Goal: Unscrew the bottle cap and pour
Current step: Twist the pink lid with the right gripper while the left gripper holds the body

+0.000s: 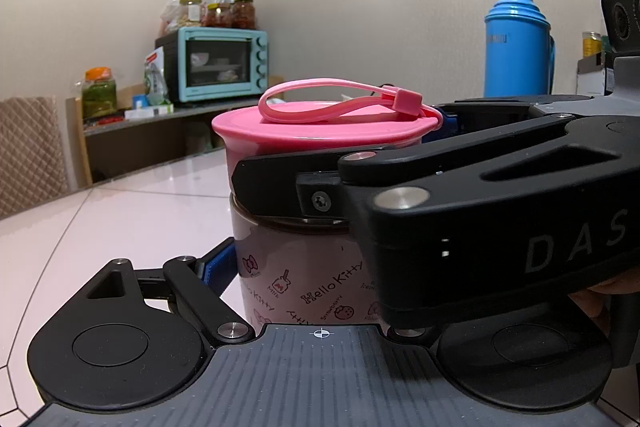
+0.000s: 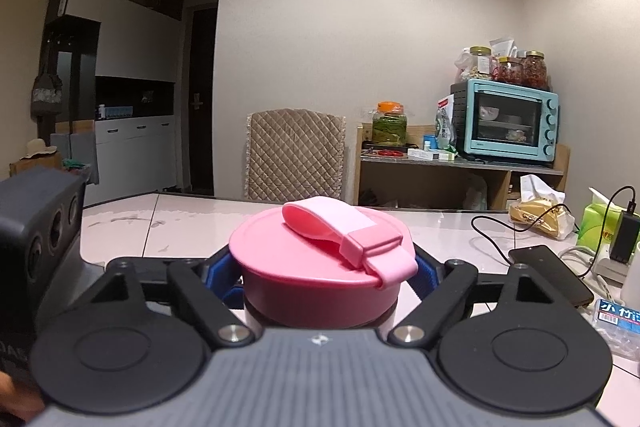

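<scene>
Two grippers are on one bottle [image 1: 304, 279], which stands upright on the glossy pale tabletop [image 1: 120, 211]. Bottle body is pink with printed "Hello Kitty" lettering and small cartoon motifs: a bow, a milk carton, a strawberry. A dark band runs round the bottle just below the cap.

Cap [image 2: 320, 259] is a wide, flat-topped pink lid, broader than the bottle neck, with a soft pink carry strap [image 2: 340, 223] looped across its top and ending in a squared tab at the cap's right edge.

Right gripper [image 2: 322, 277]: jaws closed on the cap, blue pads pressing its left and right sides. In the left wrist view this gripper [image 1: 340, 163] reaches in from the right of the bottle, its black finger lying across the cap's skirt.

Left gripper [image 1: 316, 287]: lower down on the bottle, clamped round the printed body. Only its blue left pad [image 1: 216, 267] shows, against the bottle's left side; the right pad is hidden behind the right gripper's body.

Behind the bottle: a teal toaster oven [image 2: 506, 125] on a wooden shelf, glass jars [image 2: 520, 67] on top of it, a jar of green pickles [image 2: 389, 125] left of the oven. A blue thermos flask [image 1: 518, 43] stands behind and right of the bottle. Right of the bottle on the table lie a black phone [image 2: 550, 273] with a cable, a tissue pack [image 2: 600, 223] and a charger.
</scene>
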Demonstrator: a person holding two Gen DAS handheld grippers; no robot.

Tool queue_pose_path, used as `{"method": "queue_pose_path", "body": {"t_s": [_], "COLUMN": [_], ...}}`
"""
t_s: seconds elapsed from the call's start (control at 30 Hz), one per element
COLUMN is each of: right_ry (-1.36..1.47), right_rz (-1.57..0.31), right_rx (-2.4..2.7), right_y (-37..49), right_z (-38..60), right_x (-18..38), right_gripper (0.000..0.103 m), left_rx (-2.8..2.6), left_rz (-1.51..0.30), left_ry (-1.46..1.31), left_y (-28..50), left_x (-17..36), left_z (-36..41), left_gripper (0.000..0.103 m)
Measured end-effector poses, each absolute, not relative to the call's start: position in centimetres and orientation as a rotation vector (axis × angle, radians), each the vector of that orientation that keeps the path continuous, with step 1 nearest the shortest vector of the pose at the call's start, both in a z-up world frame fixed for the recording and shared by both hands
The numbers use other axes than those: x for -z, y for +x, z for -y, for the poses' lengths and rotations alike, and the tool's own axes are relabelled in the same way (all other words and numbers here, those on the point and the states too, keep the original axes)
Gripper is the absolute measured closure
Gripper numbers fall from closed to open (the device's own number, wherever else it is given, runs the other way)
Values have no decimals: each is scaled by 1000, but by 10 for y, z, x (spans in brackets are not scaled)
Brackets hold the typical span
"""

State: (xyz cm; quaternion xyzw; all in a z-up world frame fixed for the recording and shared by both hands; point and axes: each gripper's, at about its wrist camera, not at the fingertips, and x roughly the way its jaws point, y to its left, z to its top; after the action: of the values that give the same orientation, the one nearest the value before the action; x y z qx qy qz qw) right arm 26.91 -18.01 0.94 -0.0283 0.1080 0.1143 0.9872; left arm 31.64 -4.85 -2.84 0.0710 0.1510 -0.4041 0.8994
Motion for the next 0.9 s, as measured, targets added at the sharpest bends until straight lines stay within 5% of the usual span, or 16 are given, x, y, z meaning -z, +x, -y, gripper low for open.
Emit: {"method": "queue_pose_path", "body": {"t_s": [0.9], "right_ry": [-147], "right_rz": [-192], "right_rx": [-1006], "right_y": [333], "right_z": [273], "right_x": [-19], "right_gripper": [18], "left_rx": [837], "left_rz": [-313], "left_ry": [147], "left_y": [315], "left_x": [29], "left_z": [49], "left_gripper": [13]}}
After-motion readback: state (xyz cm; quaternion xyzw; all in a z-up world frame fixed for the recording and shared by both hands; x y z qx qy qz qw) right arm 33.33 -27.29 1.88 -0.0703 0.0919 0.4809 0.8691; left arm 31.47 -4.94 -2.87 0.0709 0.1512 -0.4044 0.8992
